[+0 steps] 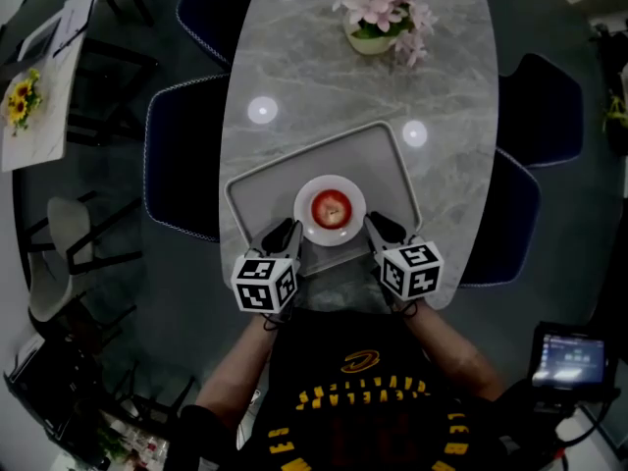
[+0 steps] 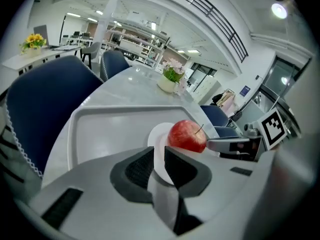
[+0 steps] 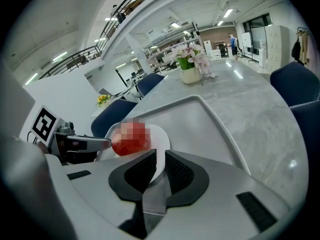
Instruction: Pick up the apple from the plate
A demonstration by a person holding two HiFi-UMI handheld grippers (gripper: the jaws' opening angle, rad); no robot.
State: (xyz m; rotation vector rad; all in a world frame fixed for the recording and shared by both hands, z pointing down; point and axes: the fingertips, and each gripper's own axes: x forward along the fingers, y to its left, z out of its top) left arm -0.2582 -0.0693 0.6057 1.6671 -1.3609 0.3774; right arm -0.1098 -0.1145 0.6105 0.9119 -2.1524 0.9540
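A red apple (image 1: pixel 332 207) sits in the middle of a small white plate (image 1: pixel 330 239), which stands on a grey tray (image 1: pixel 265 189) at the near end of the marble table. My left gripper (image 1: pixel 287 232) points at the plate's left rim, its jaws close together with nothing held. My right gripper (image 1: pixel 376 226) mirrors it at the plate's right rim, also shut. In the left gripper view the apple (image 2: pixel 187 136) lies just beyond the gripper (image 2: pixel 159 156). The right gripper view shows the apple (image 3: pixel 131 138) ahead and left of the gripper (image 3: pixel 160 160).
A vase of pink flowers (image 1: pixel 378 13) stands at the far end of the oval table (image 1: pixel 294 67). Dark blue chairs flank the table at left (image 1: pixel 182 155) and right (image 1: pixel 515 214). A small lit screen (image 1: pixel 567 356) sits at the lower right.
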